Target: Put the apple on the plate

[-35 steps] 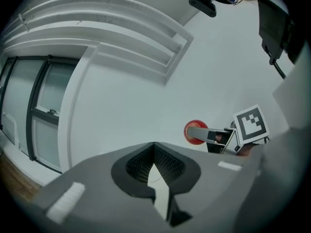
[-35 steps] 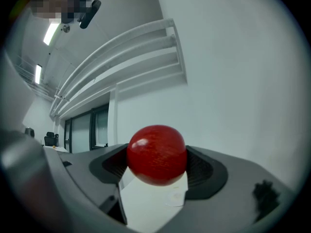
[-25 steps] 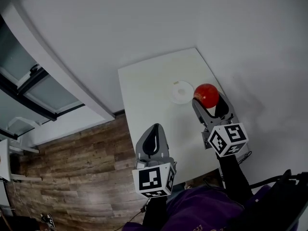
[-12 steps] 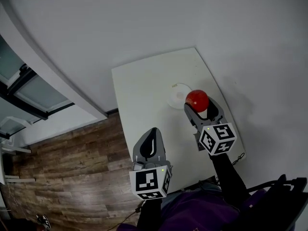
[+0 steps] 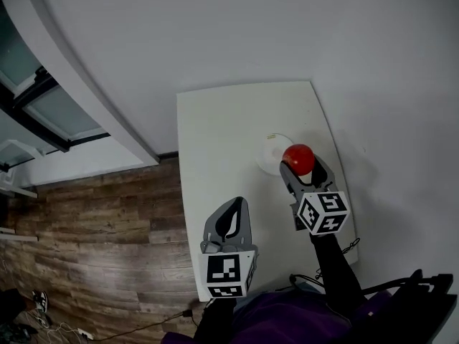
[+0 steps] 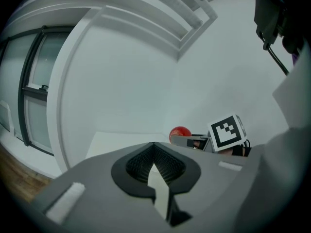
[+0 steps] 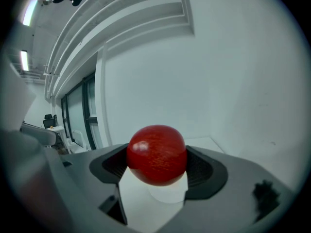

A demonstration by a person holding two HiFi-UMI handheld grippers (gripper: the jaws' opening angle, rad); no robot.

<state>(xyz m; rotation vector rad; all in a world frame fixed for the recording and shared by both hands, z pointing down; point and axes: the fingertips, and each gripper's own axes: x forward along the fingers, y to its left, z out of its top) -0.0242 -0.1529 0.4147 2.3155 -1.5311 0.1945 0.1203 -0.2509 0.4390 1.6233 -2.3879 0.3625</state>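
right gripper (image 5: 300, 167) jaws pinching apple (image 5: 298, 157) over near rim of plate (image 5: 271, 147) on surface (image 5: 222, 135); left gripper (image 5: 230, 212) jaws pressed together, well apart from both

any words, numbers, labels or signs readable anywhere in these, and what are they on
No readable words or numbers in any view.
Left cube: black and white square pattern only, no letters or digits.
Right cube: the same, pattern only.
Apple, plate, table: no print visible.
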